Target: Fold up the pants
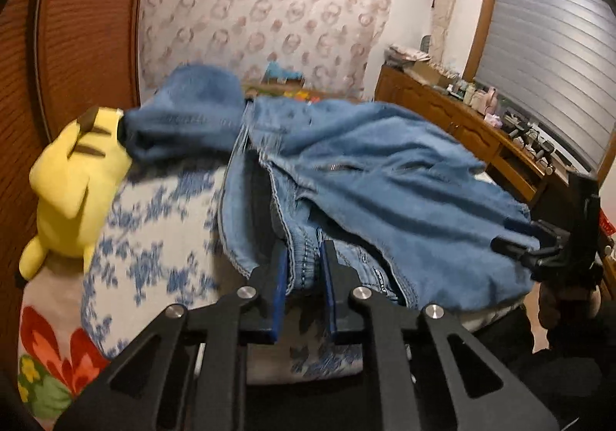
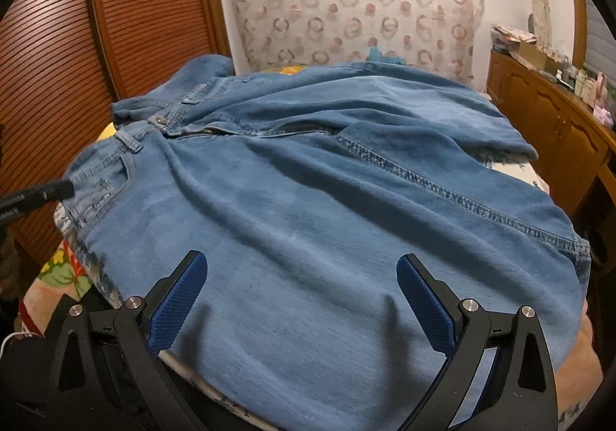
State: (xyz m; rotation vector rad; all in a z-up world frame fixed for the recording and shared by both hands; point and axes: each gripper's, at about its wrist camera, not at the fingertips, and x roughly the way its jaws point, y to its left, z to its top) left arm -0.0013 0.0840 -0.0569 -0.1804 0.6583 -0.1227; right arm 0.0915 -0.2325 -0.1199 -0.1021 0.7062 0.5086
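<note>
Clearly the pants (image 2: 308, 200) are soft, fairly heavy denim: they will drape and sag rather than hold a shape, so the thick stitched edges, the waistband and the hems, look like the surest places to take hold. They lie spread across the bed (image 1: 154, 238), filling the middle of the right wrist view, waist toward the upper left with the button and zip showing, legs running to the right.

At the bottom centre of the left wrist view, the left tool (image 1: 304, 277) is nearly closed, its blue pads pinching a bunched, seamed fold of the denim. The right tool (image 2: 302, 300) stands wide apart at the bottom of its own view, holding nothing, its fingers just over the near cloth; I cannot tell whether they touch it.

A yellow plush toy (image 1: 77, 176) sits at the left edge of the left view, beside the waist end.
</note>
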